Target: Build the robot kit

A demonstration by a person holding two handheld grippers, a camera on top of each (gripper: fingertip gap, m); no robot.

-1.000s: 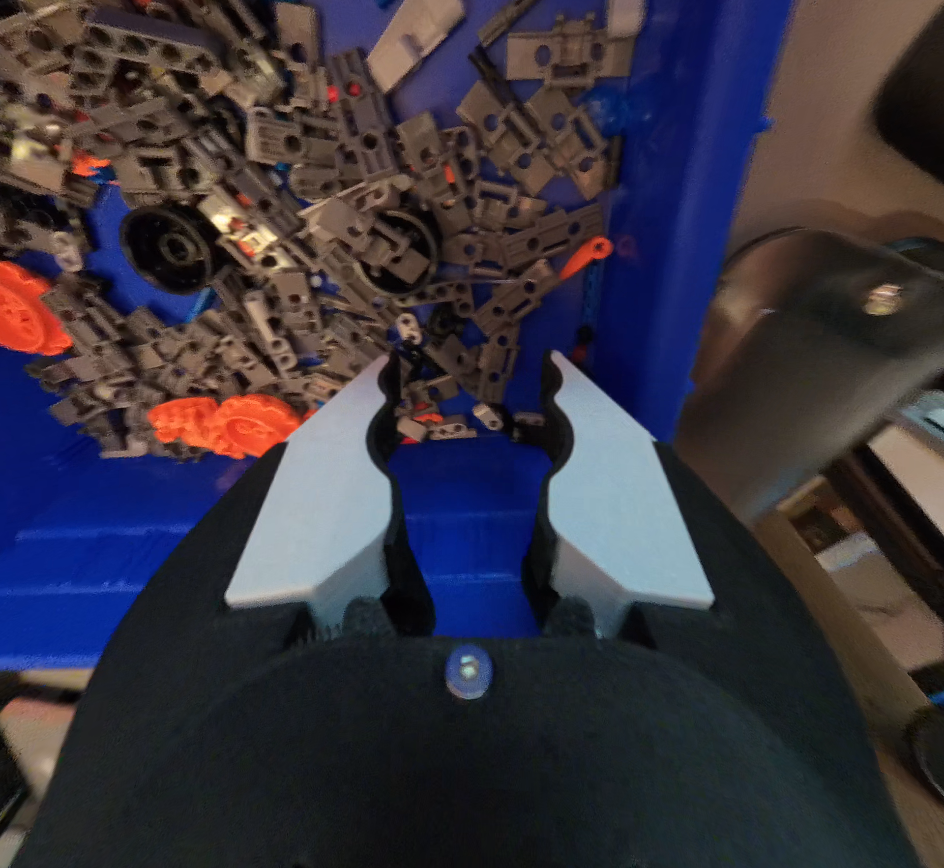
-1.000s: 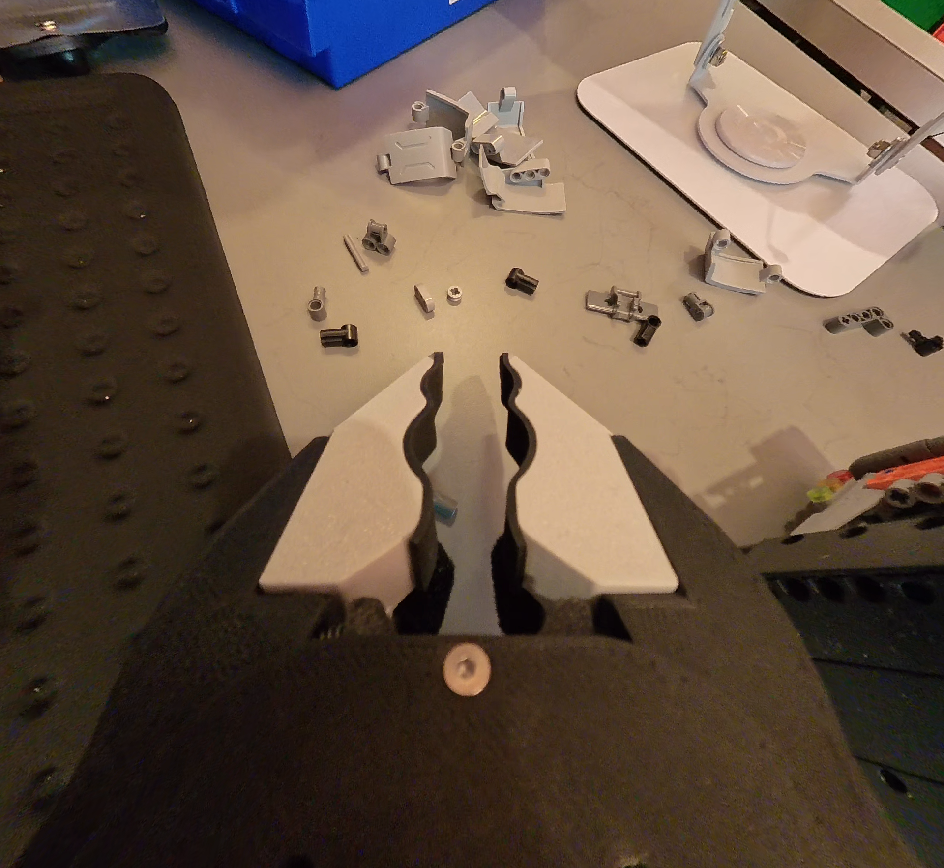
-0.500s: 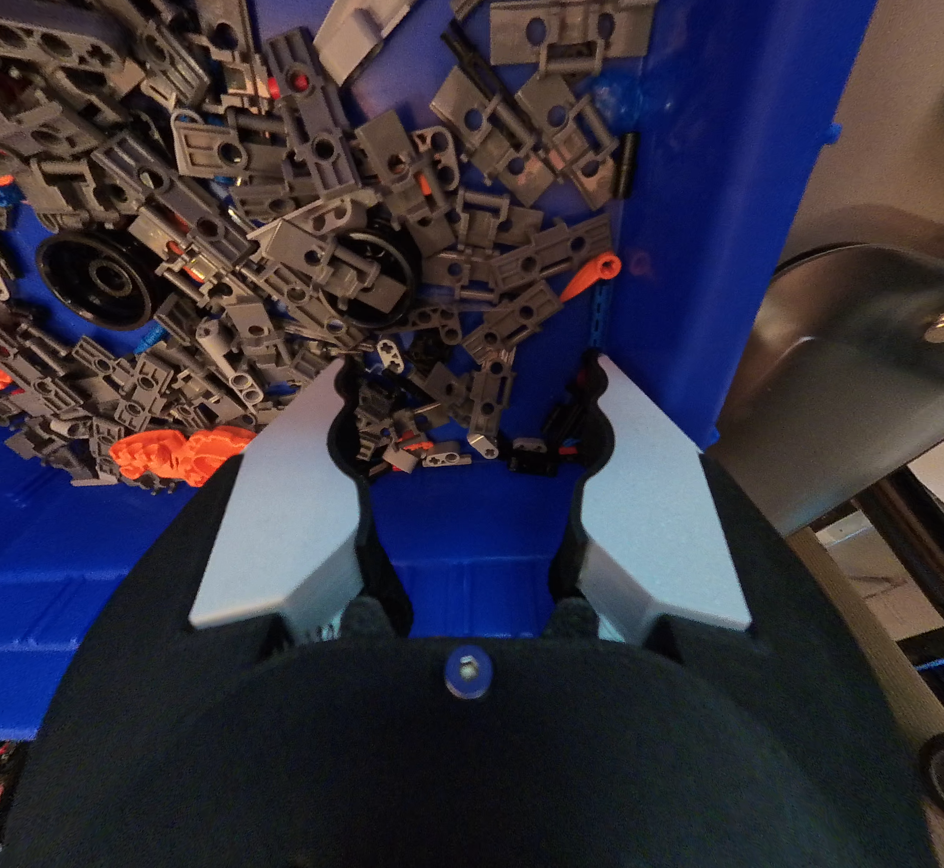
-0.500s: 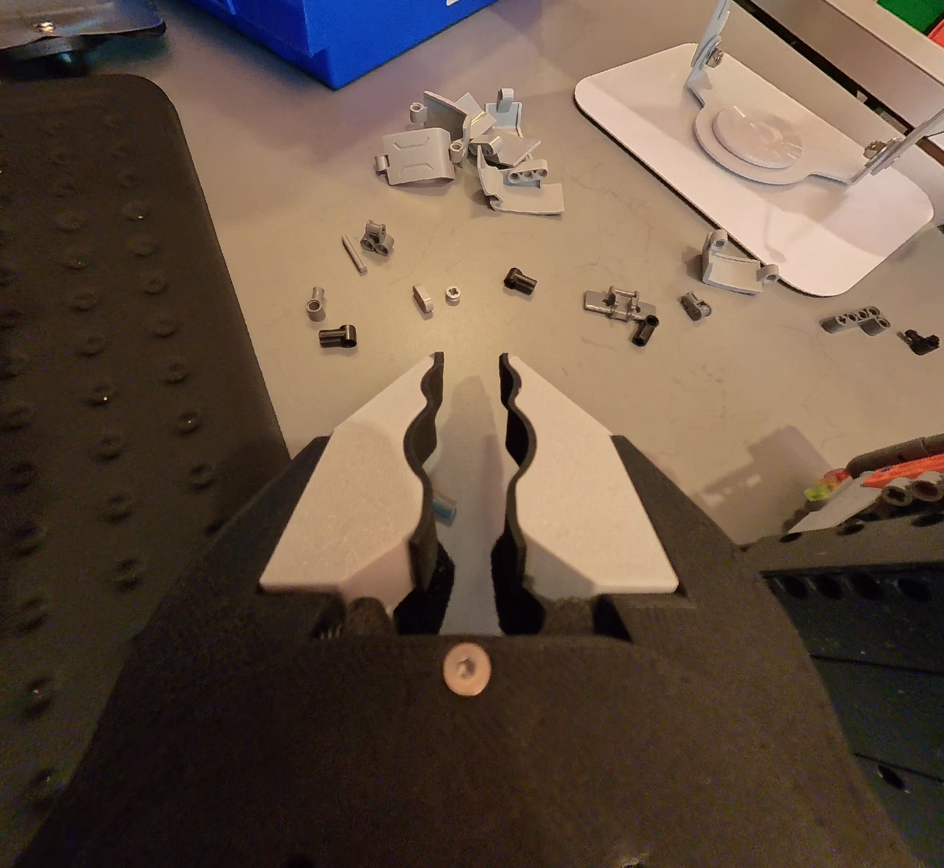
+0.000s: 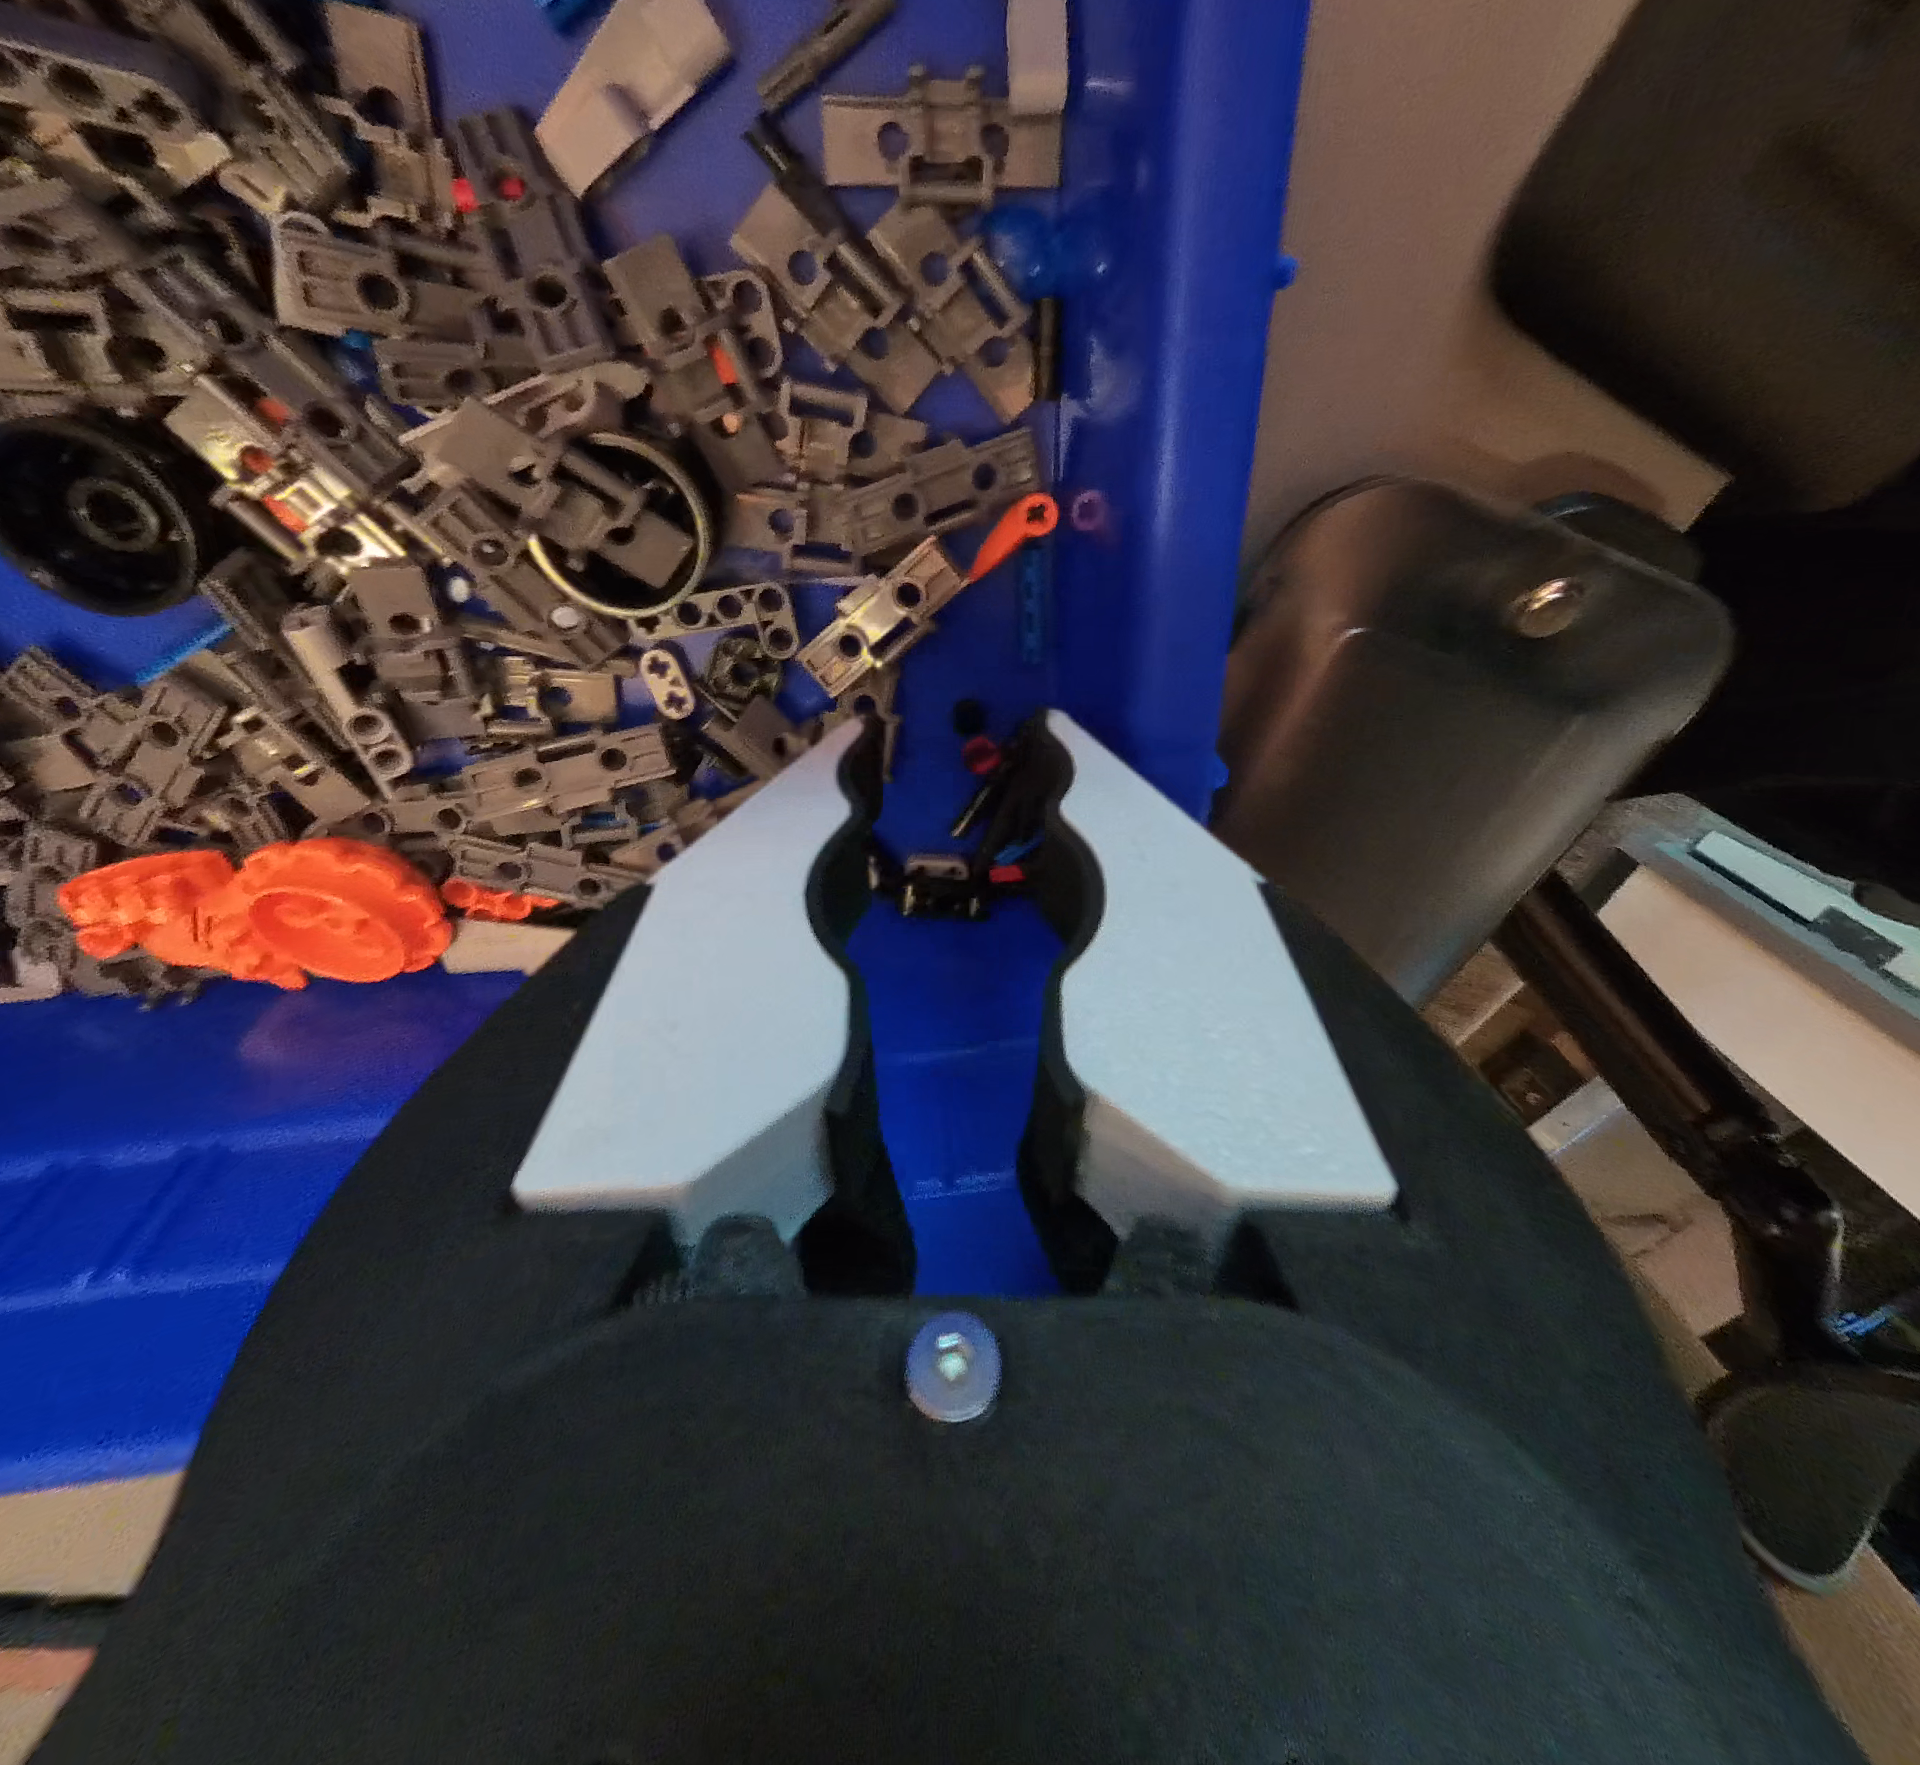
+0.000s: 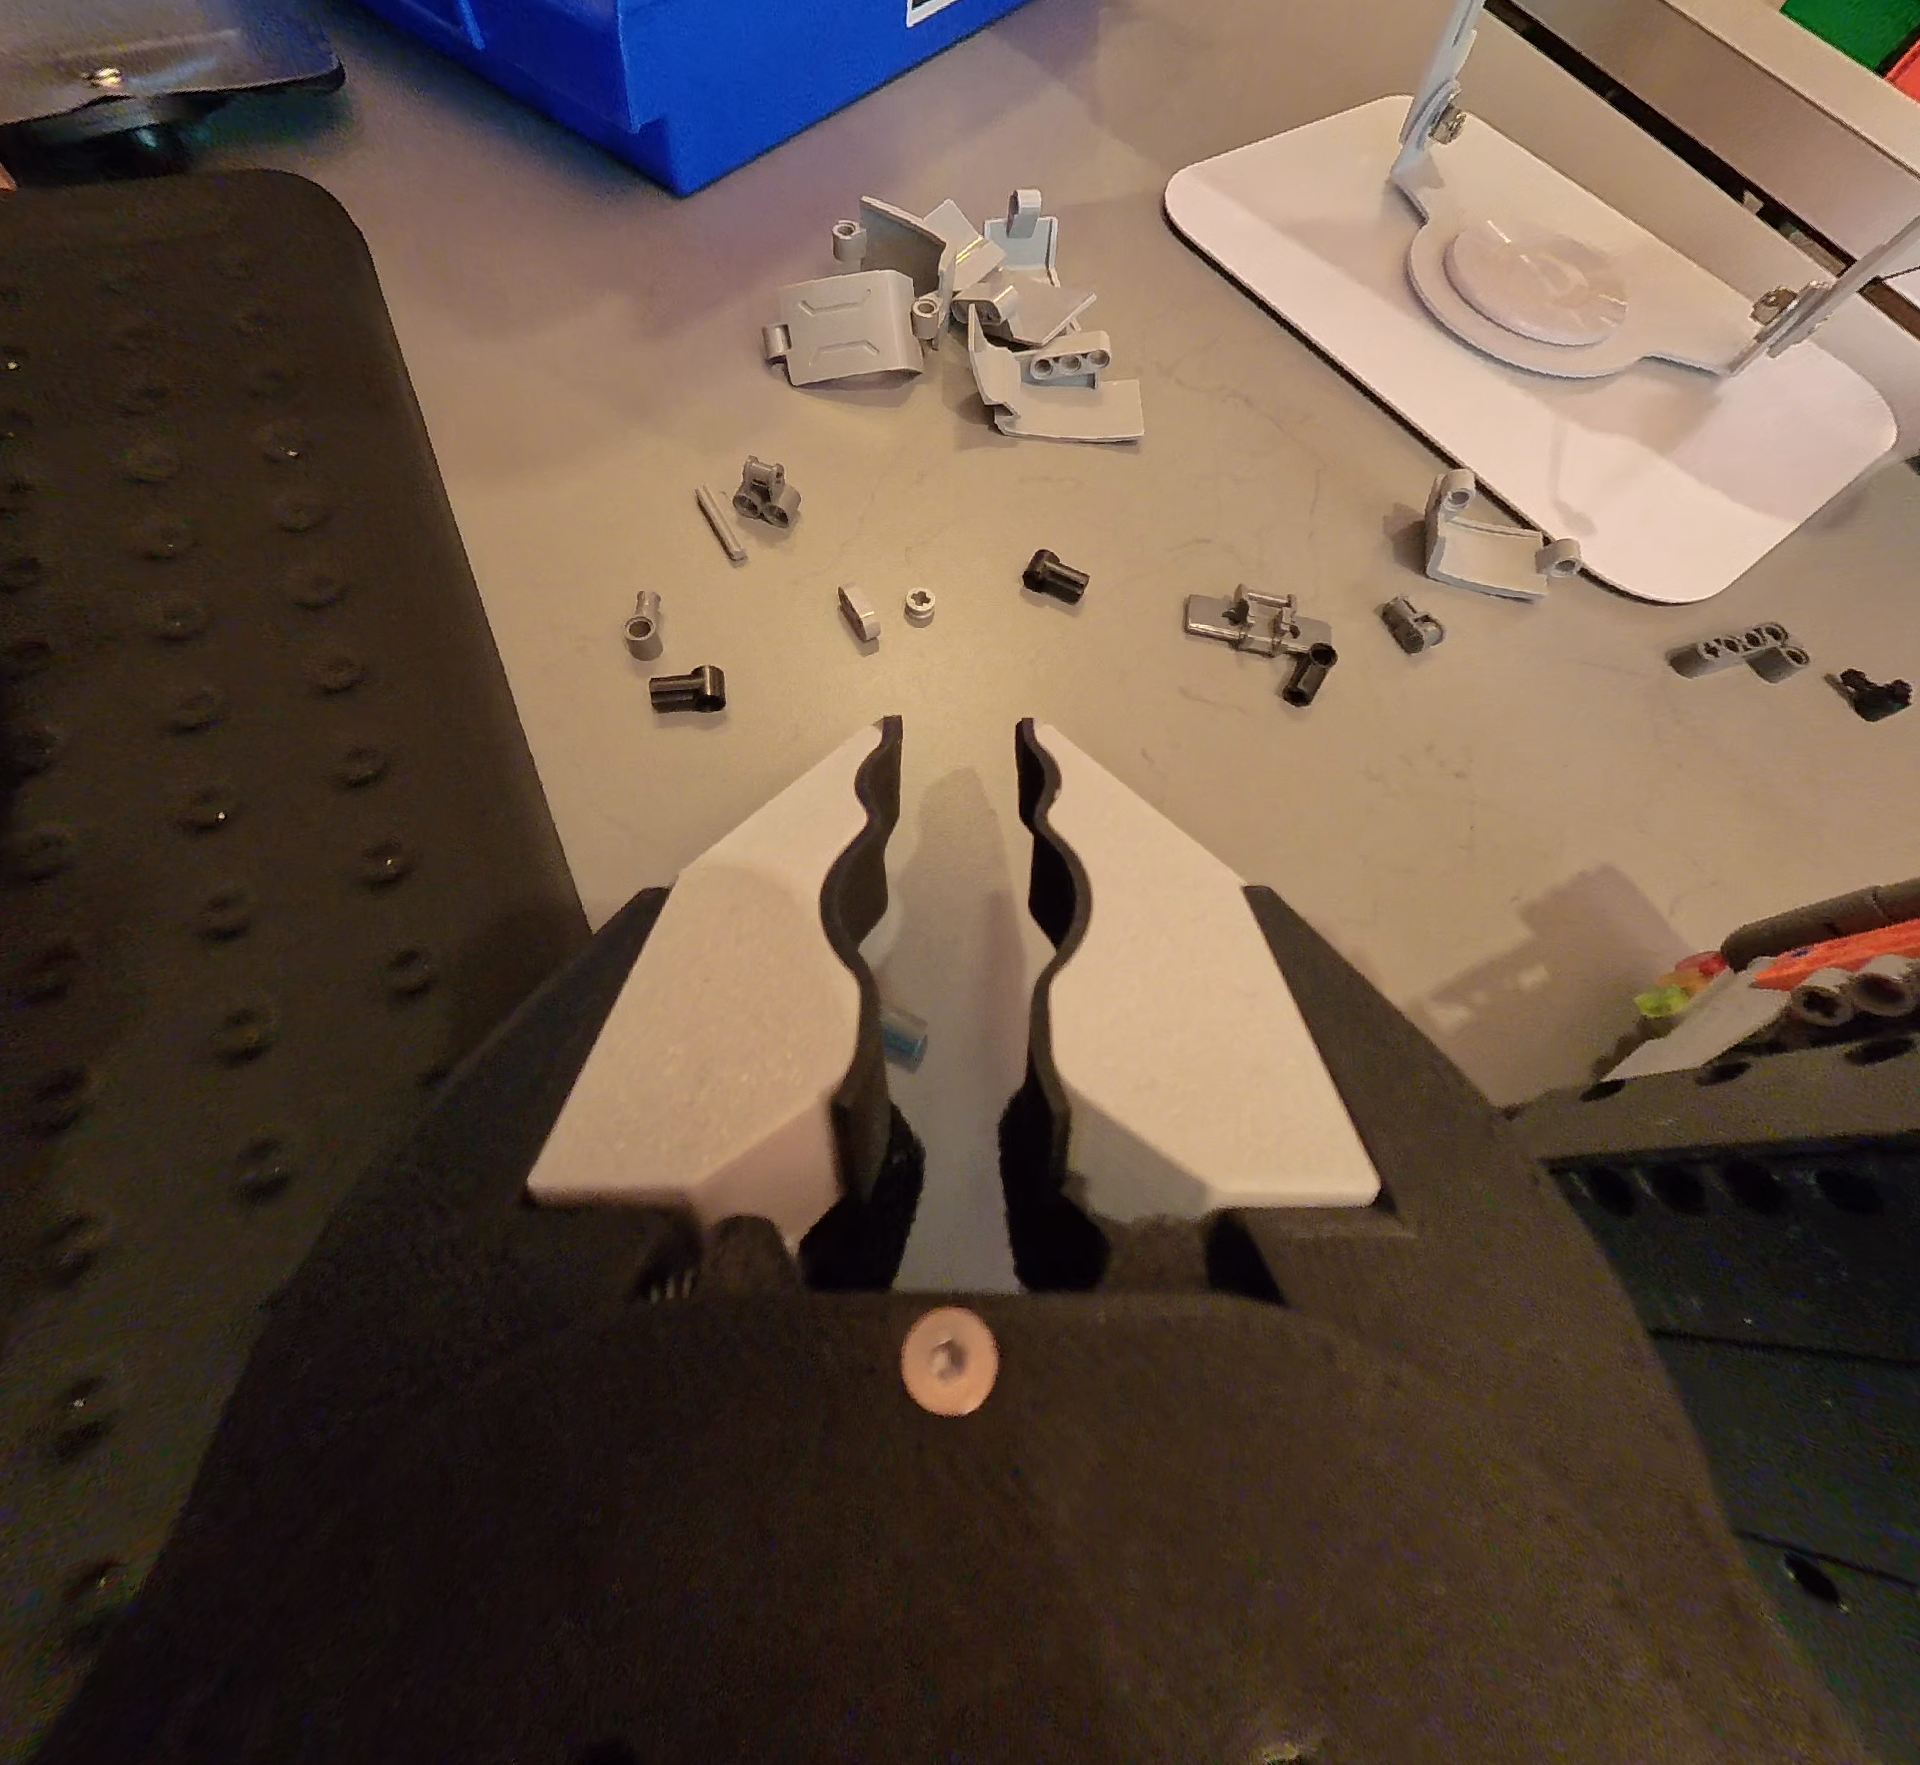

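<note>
Left hand-held gripper (image 5: 961,739): poised over the blue bin (image 5: 1153,365), at the corner by its right wall. Fingers part-way apart, with a clear gap between the tips. A small cluster of black pins with red ends (image 5: 1003,780) lies in that gap, against the right finger; whether the finger touches it cannot be told, and nothing is clamped. The gripper looks angled into the corner because these pieces lie apart from the main heap.

Bin contents: a dense pile of dark grey building-toy beams and connectors (image 5: 499,427) across the floor, a black wheel (image 5: 94,520) at left, orange gear-like pieces (image 5: 270,915) near the front lip, an orange lever (image 5: 1008,536) by the right wall.

Right hand-held gripper (image 6: 956,728): low over the grey worktop (image 6: 1195,811), fingers slightly spread and holding nothing; a small pale blue piece (image 6: 902,1035) lies on the worktop under the left finger.

Worktop, ahead of the right gripper: scattered small pieces well apart, laid out singly as if for sorting, including a black connector (image 6: 686,689) and a grey bush (image 6: 920,603); farther off, a heap of light grey panels (image 6: 935,323). The bin stands beyond. A white stand base (image 6: 1558,427) sits to the right, a black studded mat (image 6: 208,676) to the left.
</note>
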